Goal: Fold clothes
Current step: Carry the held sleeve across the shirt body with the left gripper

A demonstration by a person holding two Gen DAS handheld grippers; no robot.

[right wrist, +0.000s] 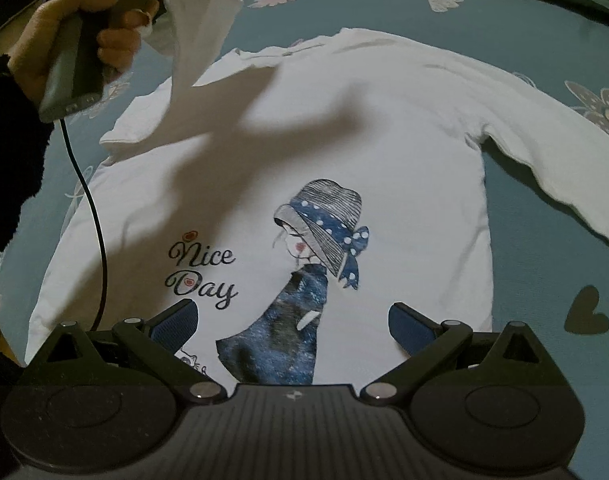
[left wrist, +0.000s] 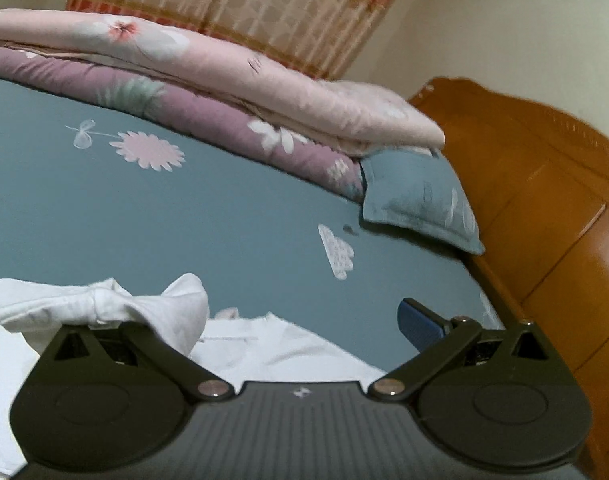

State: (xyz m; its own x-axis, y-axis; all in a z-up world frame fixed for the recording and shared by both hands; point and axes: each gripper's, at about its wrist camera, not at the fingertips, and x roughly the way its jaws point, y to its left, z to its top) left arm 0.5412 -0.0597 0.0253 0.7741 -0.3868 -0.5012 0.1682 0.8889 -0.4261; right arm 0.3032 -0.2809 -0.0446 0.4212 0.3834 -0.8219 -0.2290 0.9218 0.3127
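A white long-sleeved shirt (right wrist: 344,140) with a girl-in-hat print and "Nice Day" lettering lies face up on the teal bed sheet (right wrist: 544,280). My right gripper (right wrist: 294,326) hovers open over the shirt's lower hem, with nothing between its blue pads. A hand holds my left gripper (right wrist: 152,4) above the shirt's left shoulder. The left sleeve (right wrist: 196,20) is lifted up to it. In the left wrist view, the left gripper (left wrist: 280,320) stands wide open. The bunched sleeve (left wrist: 144,308) drapes over its left finger and hides it.
The other sleeve (right wrist: 564,160) lies stretched out to the right. Folded pink and purple quilts (left wrist: 224,80) and a teal pillow (left wrist: 416,200) sit at the far side of the bed by the wooden headboard (left wrist: 544,200). A black cable (right wrist: 96,220) hangs over the shirt.
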